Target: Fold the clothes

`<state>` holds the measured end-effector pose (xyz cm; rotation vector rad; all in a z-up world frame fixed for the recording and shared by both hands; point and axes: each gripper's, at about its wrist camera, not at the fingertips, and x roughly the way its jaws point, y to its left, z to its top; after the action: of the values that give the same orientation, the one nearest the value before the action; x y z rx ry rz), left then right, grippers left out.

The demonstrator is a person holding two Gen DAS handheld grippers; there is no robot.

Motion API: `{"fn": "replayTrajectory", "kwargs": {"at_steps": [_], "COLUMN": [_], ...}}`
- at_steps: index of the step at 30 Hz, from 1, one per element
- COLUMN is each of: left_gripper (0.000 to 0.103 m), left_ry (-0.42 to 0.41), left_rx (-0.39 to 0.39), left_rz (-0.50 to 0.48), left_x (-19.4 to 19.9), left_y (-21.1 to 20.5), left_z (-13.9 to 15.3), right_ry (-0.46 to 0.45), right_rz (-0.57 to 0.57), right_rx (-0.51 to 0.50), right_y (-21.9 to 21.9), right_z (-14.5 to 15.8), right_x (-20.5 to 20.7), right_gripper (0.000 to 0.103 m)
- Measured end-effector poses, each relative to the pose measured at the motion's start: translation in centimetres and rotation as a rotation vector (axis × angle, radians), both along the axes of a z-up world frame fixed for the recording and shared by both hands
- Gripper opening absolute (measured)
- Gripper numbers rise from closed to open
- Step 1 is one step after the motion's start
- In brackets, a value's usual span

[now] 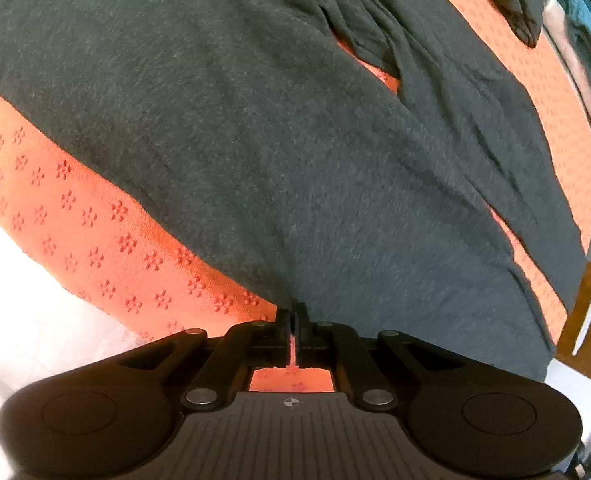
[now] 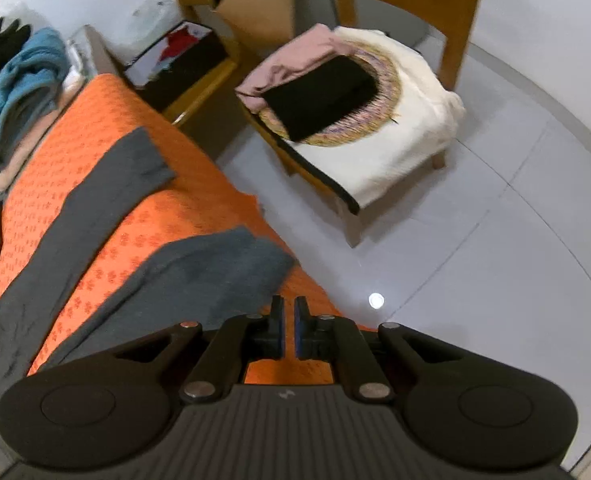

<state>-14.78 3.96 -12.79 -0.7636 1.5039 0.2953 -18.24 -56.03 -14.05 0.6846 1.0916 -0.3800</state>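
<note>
Orange patterned bedcover (image 2: pixel 199 208) spans the work surface; white floor tiles (image 2: pixel 495 240) lie to its right. Grey garment (image 1: pixel 255 140) lies spread across the cover, legs extending toward the far left. Left gripper (image 1: pixel 294 314) is closed, pinching the garment's near edge. Right gripper (image 2: pixel 289 312) stands just beside a leg end (image 2: pixel 231 264), jaws slightly parted, holding nothing. Folded clothes (image 2: pixel 319 96) rest on a wooden chair (image 2: pixel 407 8).
</note>
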Motion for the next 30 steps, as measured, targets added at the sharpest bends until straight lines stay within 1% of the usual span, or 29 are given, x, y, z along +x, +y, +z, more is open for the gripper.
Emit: {"fn": "replayTrajectory", "kwargs": {"at_steps": [3,4,5,6,7,10,11,12,13,15,19,22,24,25,26,28,30], "left_gripper": [0.005,0.004,0.004,0.004,0.004,0.004,0.004,0.004,0.004,0.004,0.005,0.006,0.008,0.012,0.013,0.020,0.024], "left_ry": [0.010,0.012,0.013,0.009,0.005,-0.008,-0.015,-0.023,-0.031,-0.044,-0.070,-0.093,-0.115,-0.127,-0.139,-0.159,-0.177], "left_rx": [0.009,0.011,0.014,0.017,0.021,0.031,0.038,0.044,0.050,0.066,0.106,0.137,0.170,0.190,0.209,0.252,0.284], "left_rz": [-0.003,-0.002,0.000,0.003,0.006,0.015,0.016,0.015,0.014,0.010,-0.008,-0.026,-0.046,-0.060,-0.074,-0.111,-0.152], "left_x": [-0.3,-0.5,-0.6,-0.7,-0.8,-1.1,-1.2,-1.2,-1.2,-1.1,-1.4,-1.7,-1.6,-1.5,-1.4,-1.2,-1.1], "left_y": [-0.3,-0.4,-0.5,-0.7,-0.9,-1.5,-1.7,-1.9,-2.1,-2.6,-3.6,-4.4,-5.3,-5.9,-6.4,-7.6,-8.6], "left_z": [0.0,0.0,0.1,0.2,0.3,0.7,1.0,1.2,1.4,1.9,2.7,3.4,3.9,4.1,4.3,4.7,4.9], "right_ry": [-0.013,-0.021,-0.029,-0.038,-0.047,-0.040,-0.028,-0.016,-0.004,0.015,0.063,0.076,0.042,0.021,-0.001,-0.051,-0.096], "right_rz": [0.011,0.016,0.019,0.013,0.008,-0.010,-0.010,-0.010,-0.010,0.005,0.088,0.163,0.199,0.222,0.246,0.297,0.361], "right_rx": [0.007,0.013,0.020,0.033,0.048,0.102,0.098,0.094,0.089,0.070,0.005,-0.075,-0.131,-0.142,-0.147,-0.121,-0.085], "right_y": [-0.4,-0.6,-0.7,-0.9,-1.1,-1.2,-1.2,-1.2,-1.2,-1.2,-1.8,-1.9,-2.1,-2.3,-2.6,-3.0,-3.3], "right_z": [0.4,0.5,0.6,0.8,0.9,0.2,-0.1,-0.3,-0.6,-1.0,-1.4,-0.9,0.5,1.1,1.7,2.5,3.1], "right_x": [0.0,0.1,0.3,0.8,1.2,2.3,2.6,2.9,3.2,3.5,3.7,4.2,4.7,5.2,5.7,7.1,9.0], "right_gripper": [0.009,0.019,0.034,0.039,0.040,0.040,0.033,0.023,0.001,0.002,0.002,0.005,0.006,0.007,0.011,0.015,0.017]}}
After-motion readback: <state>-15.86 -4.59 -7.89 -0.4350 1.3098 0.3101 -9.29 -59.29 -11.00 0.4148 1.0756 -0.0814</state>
